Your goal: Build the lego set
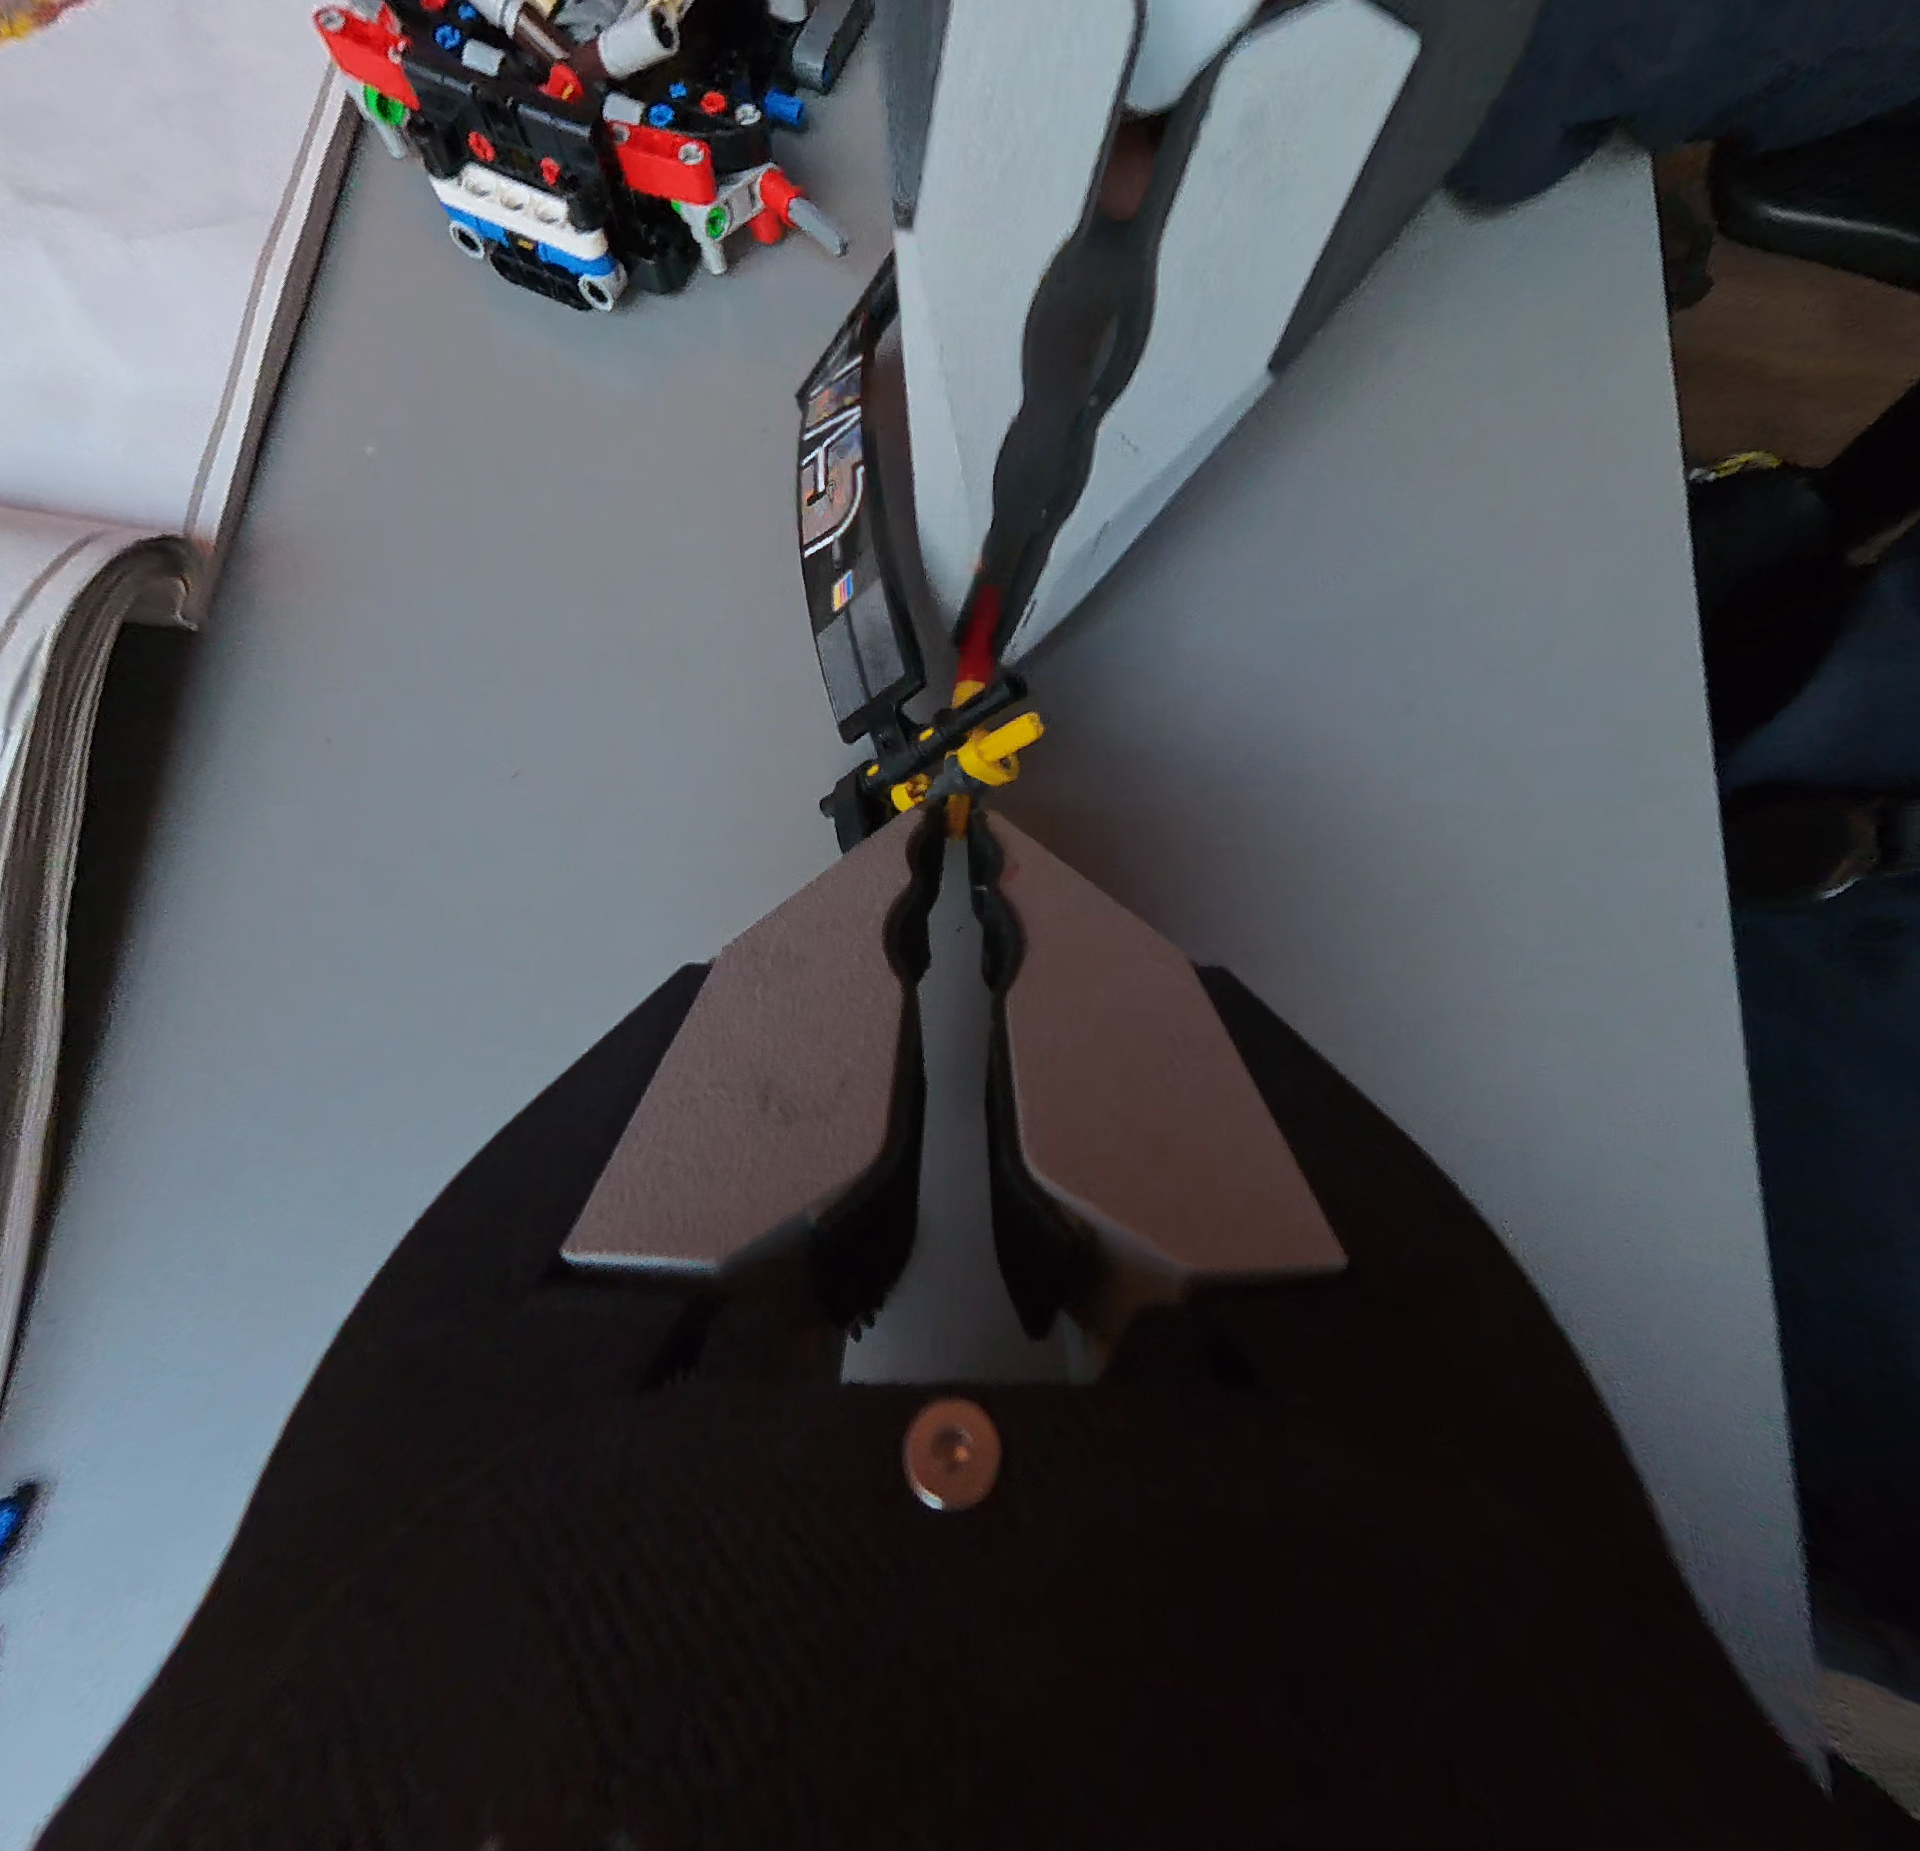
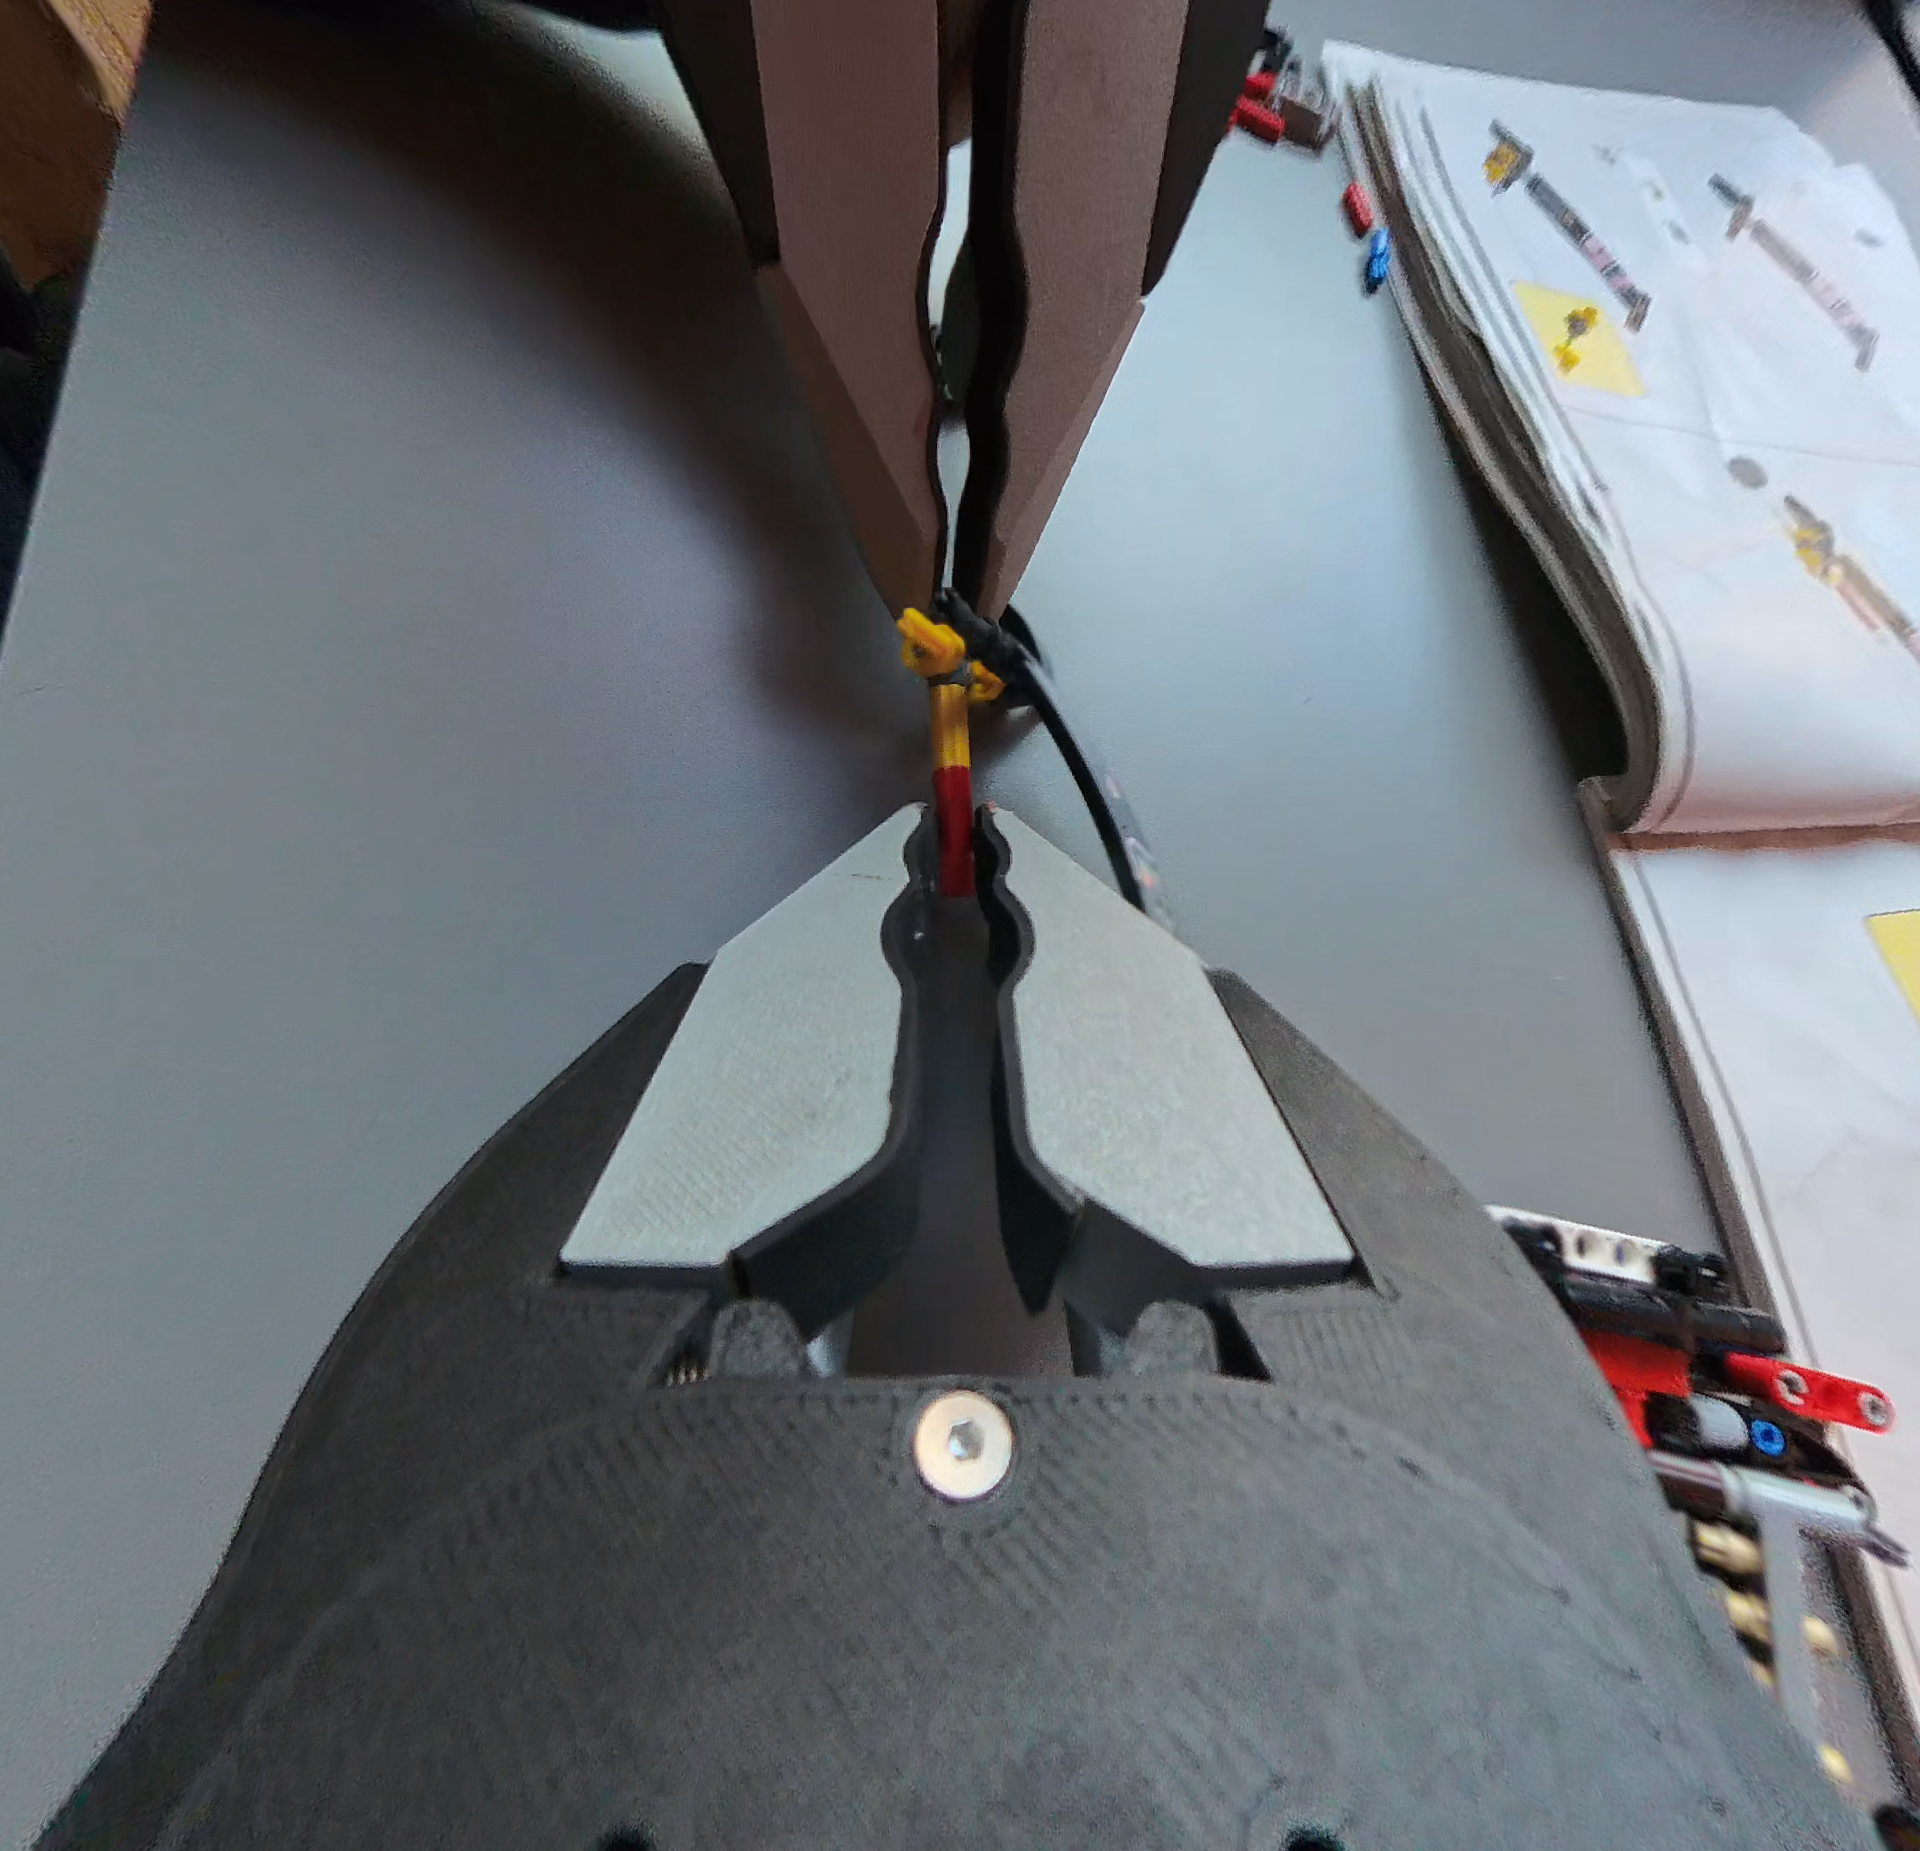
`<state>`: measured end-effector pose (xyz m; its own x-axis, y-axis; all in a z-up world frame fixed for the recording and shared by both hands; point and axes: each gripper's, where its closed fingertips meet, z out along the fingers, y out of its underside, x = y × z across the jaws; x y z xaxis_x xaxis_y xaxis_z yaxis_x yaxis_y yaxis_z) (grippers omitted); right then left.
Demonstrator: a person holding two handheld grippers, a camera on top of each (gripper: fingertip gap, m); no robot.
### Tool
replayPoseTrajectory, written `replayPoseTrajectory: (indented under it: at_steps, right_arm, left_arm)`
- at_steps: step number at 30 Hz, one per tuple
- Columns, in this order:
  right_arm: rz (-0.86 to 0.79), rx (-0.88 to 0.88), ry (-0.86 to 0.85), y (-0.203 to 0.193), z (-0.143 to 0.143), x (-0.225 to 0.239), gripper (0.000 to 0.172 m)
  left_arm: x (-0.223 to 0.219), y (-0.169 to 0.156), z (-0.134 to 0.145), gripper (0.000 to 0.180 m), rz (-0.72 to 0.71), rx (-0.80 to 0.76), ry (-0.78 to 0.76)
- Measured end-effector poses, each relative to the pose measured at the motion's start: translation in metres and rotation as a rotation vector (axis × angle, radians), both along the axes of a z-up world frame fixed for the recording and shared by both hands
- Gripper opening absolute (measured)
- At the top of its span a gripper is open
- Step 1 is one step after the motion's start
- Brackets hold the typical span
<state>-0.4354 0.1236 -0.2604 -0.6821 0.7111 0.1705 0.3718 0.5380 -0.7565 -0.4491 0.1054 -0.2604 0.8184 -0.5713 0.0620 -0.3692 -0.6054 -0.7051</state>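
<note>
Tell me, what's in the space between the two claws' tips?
A small brick-piece cluster: yellow connectors and a black bar, plus a red-and-yellow axle reaching into the right claw. Both wrist views show it.

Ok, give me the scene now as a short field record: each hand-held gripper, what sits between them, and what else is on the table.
right hand-held gripper: shut on the red axle
left hand-held gripper: shut on the opposite end of the yellow-and-black toy-brick assembly
attached part: curved black panel
table: grey
also there: toy-brick vehicle chassis, open instruction booklet
</note>
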Motion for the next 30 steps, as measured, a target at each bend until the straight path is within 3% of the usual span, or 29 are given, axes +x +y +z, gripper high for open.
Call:
replayPoseTrajectory:
  at_steps: [7, 11, 16, 30]
  right_arm:
    - [-0.020, -0.113, 0.152, 0.014, 0.032, 0.002, 0.013]
    - [-0.056, -0.174, 0.032, 0.013, 0.016, -0.006, 0.041]
    - [-0.041, -0.035, -0.047, 0.008, -0.008, -0.005, 0.025]
    - [-0.048, -0.062, -0.043, 0.014, -0.005, -0.003, 0.029]
  left_arm:
    - [-0.009, -0.002, -0.012, 0.002, -0.059, 0.095, 0.280]
    - [-0.011, -0.003, -0.012, 0.002, -0.063, 0.119, 0.326]
    - [-0.018, -0.007, -0.012, 0.002, -0.049, 0.108, 0.330]
    - [-0.038, -0.037, 0.010, 0.019, -0.002, 0.090, 0.276]
